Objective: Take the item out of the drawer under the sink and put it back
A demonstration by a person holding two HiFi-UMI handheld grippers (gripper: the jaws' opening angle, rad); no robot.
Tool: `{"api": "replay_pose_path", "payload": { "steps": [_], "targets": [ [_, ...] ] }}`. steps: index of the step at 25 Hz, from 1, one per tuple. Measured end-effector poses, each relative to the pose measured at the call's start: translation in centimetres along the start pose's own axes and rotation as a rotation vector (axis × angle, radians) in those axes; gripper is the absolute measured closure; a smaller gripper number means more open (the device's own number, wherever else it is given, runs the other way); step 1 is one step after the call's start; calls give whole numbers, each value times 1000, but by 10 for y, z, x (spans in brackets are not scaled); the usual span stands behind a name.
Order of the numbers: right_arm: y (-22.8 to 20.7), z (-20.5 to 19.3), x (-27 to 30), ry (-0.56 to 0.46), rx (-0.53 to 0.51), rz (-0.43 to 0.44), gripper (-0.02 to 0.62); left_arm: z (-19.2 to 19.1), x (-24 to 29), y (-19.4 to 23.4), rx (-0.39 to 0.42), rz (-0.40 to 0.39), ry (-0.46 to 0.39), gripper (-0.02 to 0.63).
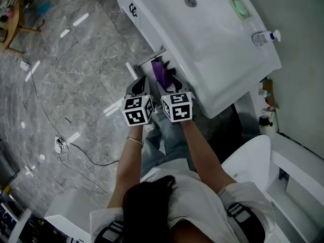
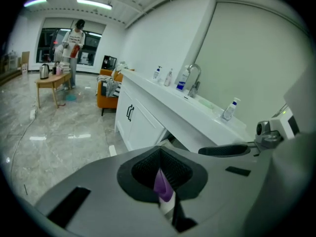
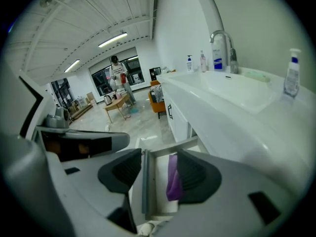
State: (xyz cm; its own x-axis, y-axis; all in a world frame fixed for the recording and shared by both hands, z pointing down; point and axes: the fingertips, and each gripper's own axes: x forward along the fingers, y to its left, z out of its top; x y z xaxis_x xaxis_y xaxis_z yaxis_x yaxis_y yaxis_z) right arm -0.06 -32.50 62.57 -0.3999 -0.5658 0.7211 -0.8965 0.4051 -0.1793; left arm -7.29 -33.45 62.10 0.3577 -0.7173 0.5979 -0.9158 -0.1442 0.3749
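The drawer (image 1: pixel 152 57) under the white sink (image 1: pixel 202 39) stands pulled out. A purple item (image 1: pixel 163 73) lies inside it. My right gripper (image 1: pixel 169 83) hovers over the drawer's near end, open. In the right gripper view the drawer's front panel (image 3: pixel 144 181) runs between the pads of the right gripper (image 3: pixel 159 158), and the purple item (image 3: pixel 173 177) lies in the drawer just beside the right-hand pad, not pinched. My left gripper (image 1: pixel 142 83) sits just left of the drawer, shut; in the left gripper view the purple item (image 2: pixel 163 185) shows through the slit of the left gripper (image 2: pixel 159 154).
A cabinet door with a black handle (image 1: pixel 132 9) adjoins the drawer. A clear pump bottle (image 1: pixel 264 37) stands on the sink's corner. A toilet (image 1: pixel 250 161) is at my right. A cable and socket strip (image 1: pixel 59 146) lie on the grey floor. A person (image 2: pixel 74 38) stands far off by a table.
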Motion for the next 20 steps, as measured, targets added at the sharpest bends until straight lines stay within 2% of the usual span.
{"api": "replay_pose_path", "payload": {
  "steps": [10, 15, 20],
  "targets": [
    [-15, -24, 44, 79, 24, -4, 370, -22, 38, 15, -53, 31, 93, 603],
    [-23, -35, 63, 107, 32, -33, 370, -32, 53, 23, -28, 46, 138, 602],
    [-32, -46, 85, 143, 48, -19, 368, -43, 67, 30, -32, 62, 179, 602]
  ]
}}
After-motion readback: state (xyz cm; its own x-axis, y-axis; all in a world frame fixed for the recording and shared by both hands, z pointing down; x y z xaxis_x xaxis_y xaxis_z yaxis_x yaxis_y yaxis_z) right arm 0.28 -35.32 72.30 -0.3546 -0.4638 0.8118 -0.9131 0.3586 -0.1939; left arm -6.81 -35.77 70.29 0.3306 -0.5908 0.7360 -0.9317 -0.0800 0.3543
